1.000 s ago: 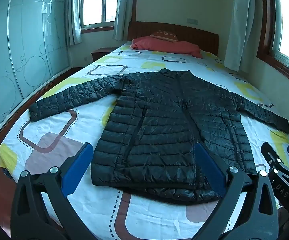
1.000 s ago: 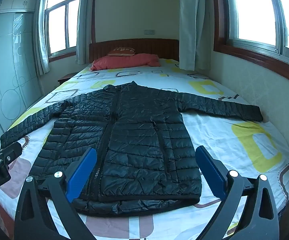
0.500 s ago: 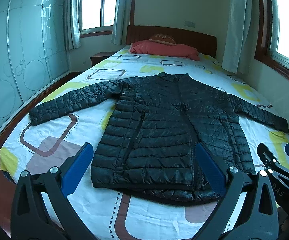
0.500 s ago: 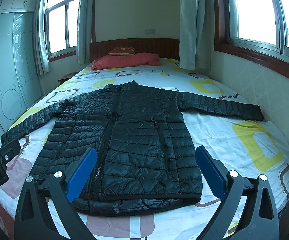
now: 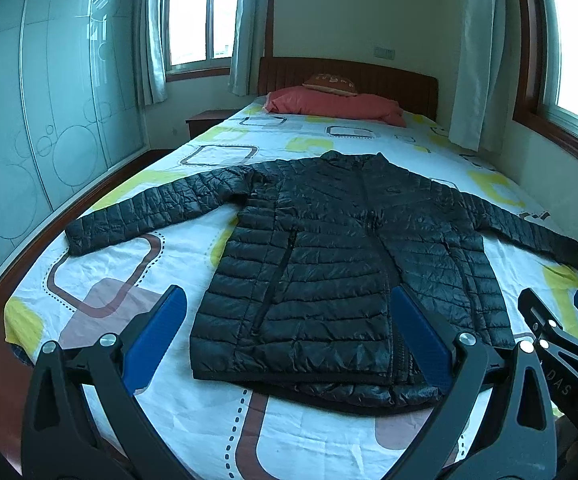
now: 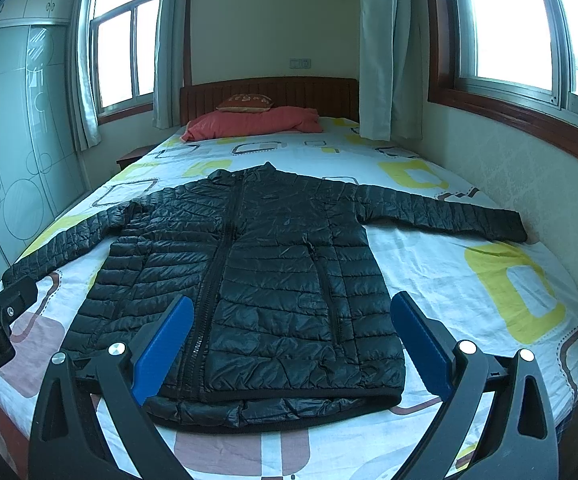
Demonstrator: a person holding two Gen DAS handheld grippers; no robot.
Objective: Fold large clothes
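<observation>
Both the left gripper [image 5: 289,332] and the right gripper [image 6: 289,340] are held wide apart, nothing gripped, above a black jacket [image 6: 245,280] spread flat on the patterned bed [image 6: 469,280].

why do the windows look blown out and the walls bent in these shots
Left wrist view: the window behind the bed is overexposed to white, and fisheye distortion bows the wardrobe doors. Right wrist view: the side window is also blown out and its sill curves; the black jacket stays dim but sharp, with faint sheen on the quilting. Corners of both views are vignetted black.
</observation>
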